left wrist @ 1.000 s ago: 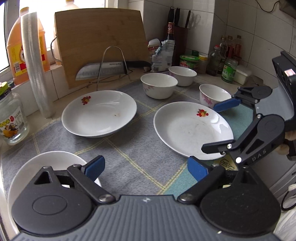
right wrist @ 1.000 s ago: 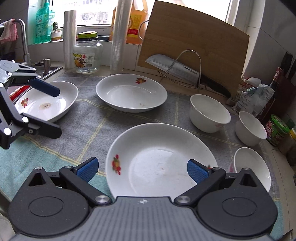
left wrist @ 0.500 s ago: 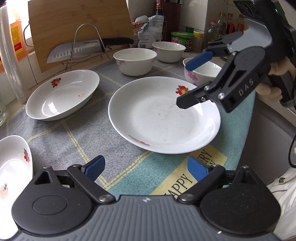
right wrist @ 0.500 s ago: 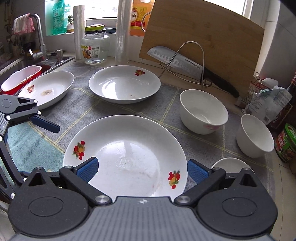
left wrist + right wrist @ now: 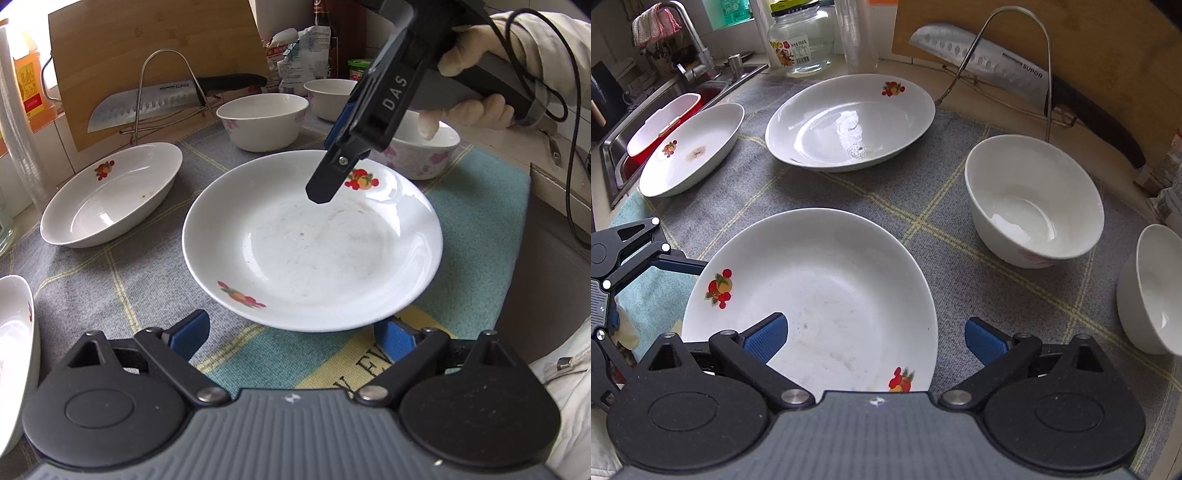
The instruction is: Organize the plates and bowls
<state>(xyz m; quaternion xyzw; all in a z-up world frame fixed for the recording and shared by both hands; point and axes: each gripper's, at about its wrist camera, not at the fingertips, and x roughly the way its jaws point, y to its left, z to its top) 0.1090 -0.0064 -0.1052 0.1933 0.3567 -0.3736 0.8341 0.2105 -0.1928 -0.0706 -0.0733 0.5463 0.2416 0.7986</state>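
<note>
Closing in on the nearest plate from two sides is the step in hand, as far as I can judge: the plate lies flat on the grey checked cloth, its near rim over the blue mat, and nothing grips it yet. The left gripper sits low at the plate's near edge with its blue pads spread wide, one each side of the rim and neither pressing on it. The right gripper hangs over the same plate from the other side, steeply tilted down; its jaws also stand apart, with the plate's rim running between the pads and no contact that I can make out.

Beyond it, a second plate rests toward the cutting board, and a third plate lies near the sink. Three bowls stand apart on the cloth: one bowl behind the plate, another bowl further back, and a flowered bowl just beside the plate's far rim. A knife leans on a wire stand by the board.

The next move likely calls for one gripper to pinch the rim firmly, lift without tipping, and carry the plate onto another plate; the flowered bowl so close is the thing to steer clear of
</note>
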